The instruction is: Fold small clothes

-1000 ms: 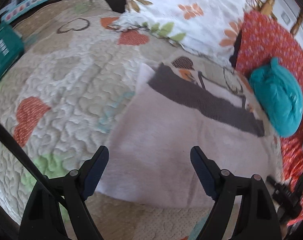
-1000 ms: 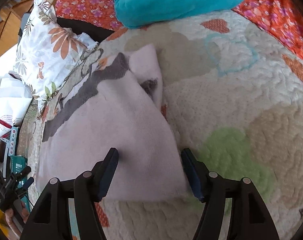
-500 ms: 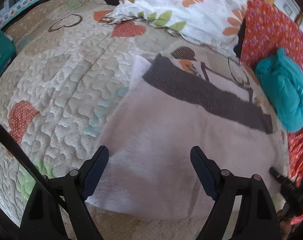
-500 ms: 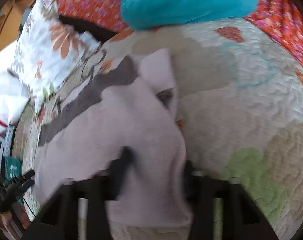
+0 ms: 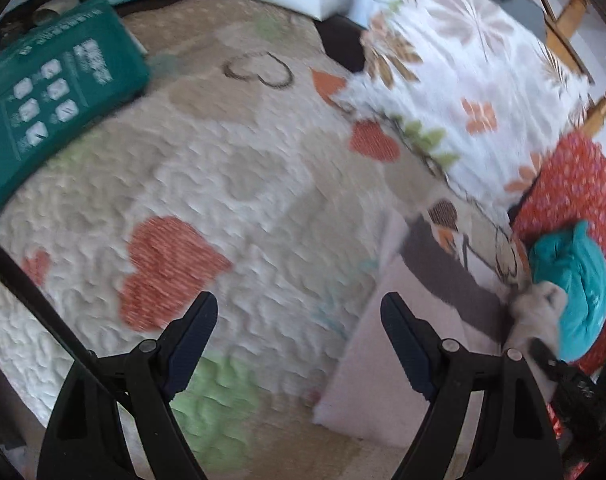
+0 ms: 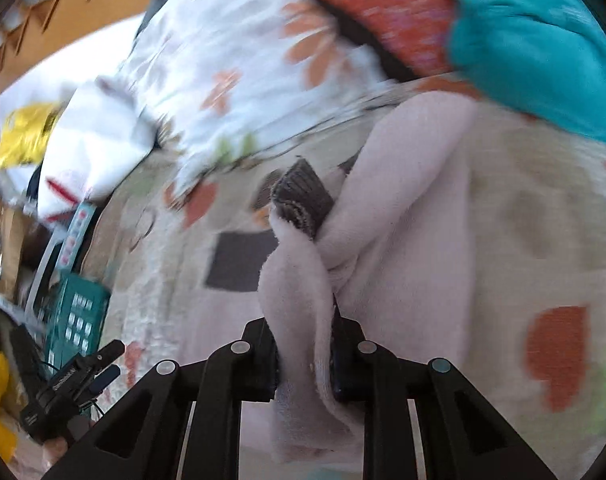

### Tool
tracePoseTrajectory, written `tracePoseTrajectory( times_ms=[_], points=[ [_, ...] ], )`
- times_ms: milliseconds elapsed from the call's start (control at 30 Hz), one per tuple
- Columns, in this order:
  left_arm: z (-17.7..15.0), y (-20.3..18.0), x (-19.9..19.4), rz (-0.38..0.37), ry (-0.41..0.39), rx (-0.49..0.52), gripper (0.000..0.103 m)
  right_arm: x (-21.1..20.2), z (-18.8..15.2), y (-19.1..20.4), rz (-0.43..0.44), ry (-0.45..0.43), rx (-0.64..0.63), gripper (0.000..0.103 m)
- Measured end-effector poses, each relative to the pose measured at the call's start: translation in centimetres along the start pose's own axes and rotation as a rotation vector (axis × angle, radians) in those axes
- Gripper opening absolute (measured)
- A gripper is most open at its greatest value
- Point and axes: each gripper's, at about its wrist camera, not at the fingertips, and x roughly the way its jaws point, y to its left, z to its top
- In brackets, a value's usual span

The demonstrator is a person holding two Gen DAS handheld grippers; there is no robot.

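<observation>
While the right gripper [image 6: 303, 344] is pinching a bunched fold of the pale pink garment [image 6: 415, 248] between its closed fingers, the cloth is rising out of the jaws in a twisted ridge, with a strip of its dark grey band [image 6: 303, 196] showing at the top of the twist. The rest of the garment is lying spread on the quilted bedspread [image 6: 543, 216] to the right of the fingers and beyond them. The left gripper [image 5: 299, 344] is hanging open over the bedspread [image 5: 231, 184] with nothing between its fingers, the garment [image 5: 387, 360] lying just to the right of its right finger and its grey band [image 5: 443, 268] running along the far edge. In that view the right gripper [image 5: 543, 356] is showing at the garment's right end with cloth gathered on it. A teal bundle [image 5: 579, 292] is sitting at the far right against a red floral cushion [image 5: 575, 188], a white floral pillow [image 5: 463, 80] is lying beyond the garment, and a green box [image 5: 51, 108] is resting at the far left of the bedspread
</observation>
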Motion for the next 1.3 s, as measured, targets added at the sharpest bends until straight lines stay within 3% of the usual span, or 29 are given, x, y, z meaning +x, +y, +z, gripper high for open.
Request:
tracePoseTrajectory(
  times_ms=[133,233,333,400,467,500,567,667,767,933,1033,1100,1133,1167,1233,1300],
  points=[
    [0.5,1.2,-0.6,0.011,-0.019,-0.022,0.083,4.4,-1.4,4.4,0.001,0.076,-0.065,0.02],
    [0.8,2.0,-0.6,-0.007,-0.009,-0.054,0.083,7.6,-2.2,6.9,-0.055,0.112,-0.136,0.02],
    [1.0,2.4,-0.7,-0.013,-0.01,-0.07,0.083,10.0,-3.0,7.9,-0.086,0.156,-0.172,0.028],
    [1.0,2.5,-0.9,-0.013,-0.02,-0.079,0.083,10.3,-3.2,8.5,-0.054,0.167,-0.187,0.041],
    [1.1,2.6,-1.0,-0.009,-0.031,-0.086,0.083,10.0,-3.6,9.6,0.06,0.187,-0.231,0.065],
    [1.1,2.7,-1.2,0.0,-0.042,-0.091,0.083,9.8,-4.0,10.4,0.137,0.217,-0.27,0.071],
    [1.2,2.8,-1.3,0.012,-0.056,-0.091,0.083,8.6,-4.0,10.8,0.189,0.22,-0.307,0.075],
    [0.9,2.5,-1.1,0.0,-0.057,-0.08,0.083,6.3,-3.3,9.0,0.236,0.179,-0.275,0.075],
    [0.3,0.6,-0.6,-0.04,-0.031,-0.022,0.083,3.9,-2.4,5.2,0.192,0.122,-0.217,0.075],
    [-0.6,-4.4,1.2,-0.183,0.085,0.094,0.083,1.5,-1.8,-0.1,0.124,0.081,-0.127,0.075],
    [-2.2,-7.7,3.4,-0.185,0.117,0.201,0.083,0.3,-1.9,-1.9,0.097,0.07,-0.113,0.075],
    [-3.2,-9.5,4.6,-0.166,0.121,0.266,0.065,-0.2,-2.2,-2.8,0.071,0.063,-0.115,0.075],
    [-3.8,-10.3,5.3,-0.161,0.136,0.3,0.023,-0.4,-2.3,-3.1,0.065,0.062,-0.117,0.075],
    [-4.1,-10.9,6.0,-0.157,0.172,0.327,0.01,-0.5,-2.5,-3.3,0.056,0.061,-0.12,0.075],
    [-4.4,-10.8,5.4,-0.148,0.156,0.318,0.009,-0.8,-2.6,-3.8,0.042,0.058,-0.121,0.075],
    [-3.9,-10.1,3.4,-0.186,0.122,0.305,0.008,-1.2,-2.7,-4.4,0.036,0.046,-0.114,0.075]
  ],
)
